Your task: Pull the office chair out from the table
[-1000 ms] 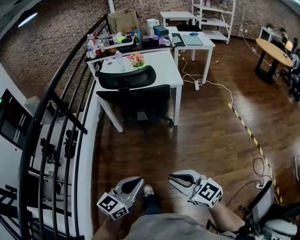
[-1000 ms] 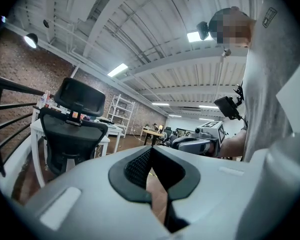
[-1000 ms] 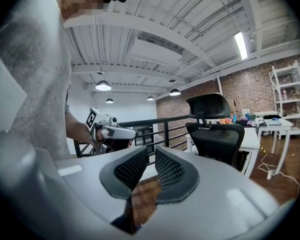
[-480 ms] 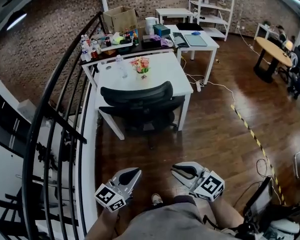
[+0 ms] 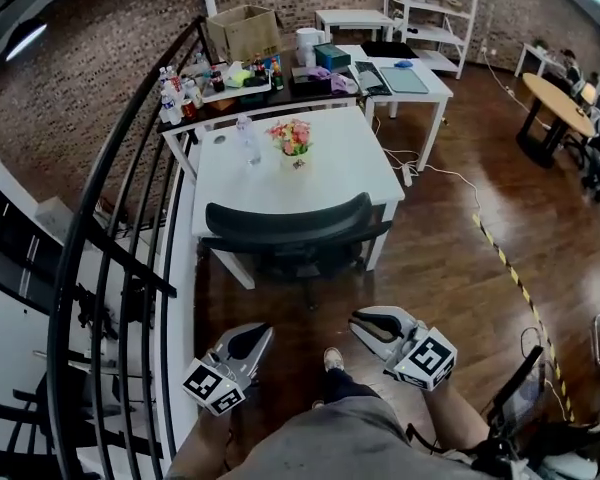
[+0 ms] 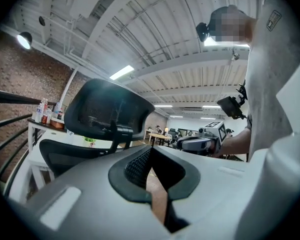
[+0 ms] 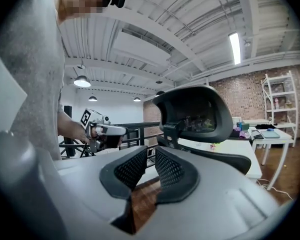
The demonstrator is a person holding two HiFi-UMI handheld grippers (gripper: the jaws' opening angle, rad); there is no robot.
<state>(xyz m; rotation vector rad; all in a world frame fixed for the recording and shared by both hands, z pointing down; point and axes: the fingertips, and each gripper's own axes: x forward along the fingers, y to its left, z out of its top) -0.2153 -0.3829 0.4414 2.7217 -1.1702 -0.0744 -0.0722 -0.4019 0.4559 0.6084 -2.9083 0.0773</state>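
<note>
Black office chair (image 5: 290,226) pushed in at the near edge of a white table (image 5: 352,173), mesh backrest towards the head camera, seat partly under the tabletop. Ahead of both grippers and well apart from them, touched by neither, with bare wooden floor (image 5: 445,268) between. Seen again from low down in the left gripper view (image 6: 109,111) and in the right gripper view (image 7: 195,115), headrest and curved back upright.

Left gripper (image 5: 261,331) low at the left of the head view, pointing towards the chair; jaws pressed together, nothing between them (image 6: 149,151). Right gripper (image 5: 366,320) alongside it at the right, also aimed at the chair; jaws only a narrow slit apart (image 7: 151,156), no object in the slit, just floor visible beyond. One shoe (image 5: 332,358) on the floor between the two grippers.

On the white table, a small pot of flowers (image 5: 294,138) and a clear water bottle (image 5: 248,141), just beside each other. Behind it, a cluttered dark desk with a cardboard box (image 5: 238,31). Black stair railing (image 5: 110,218) down the left side, brick wall at the back, yellow-and-black tape (image 5: 510,273) across the floor at the right.
</note>
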